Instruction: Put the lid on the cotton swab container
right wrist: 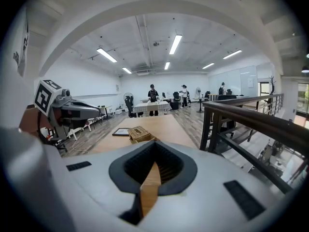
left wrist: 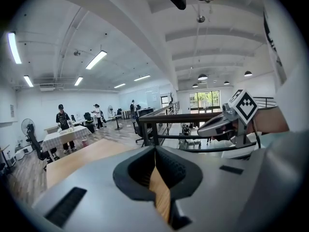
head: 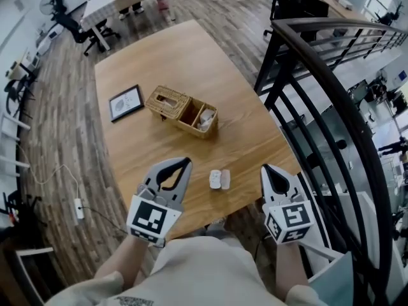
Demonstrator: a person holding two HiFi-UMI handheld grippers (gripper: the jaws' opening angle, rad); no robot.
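Note:
Two small white pieces, the cotton swab container (head: 215, 178) and what looks like its clear lid (head: 225, 181), lie side by side near the front edge of the wooden table (head: 166, 62); which piece is which is hard to tell. My left gripper (head: 185, 162) hovers just left of them, shut and holding nothing. To their right my right gripper (head: 264, 168) is shut and empty too. In the left gripper view the left gripper (left wrist: 154, 149) has its jaws together, and so does the right gripper (right wrist: 155, 143) in the right gripper view. Neither gripper view shows the container.
A wicker basket (head: 182, 110) with compartments stands mid-table, a framed picture (head: 125, 102) to its left. A dark metal railing (head: 319, 75) runs close along the table's right side. Office chairs and another table stand far back. People stand at a distant table (right wrist: 152, 106).

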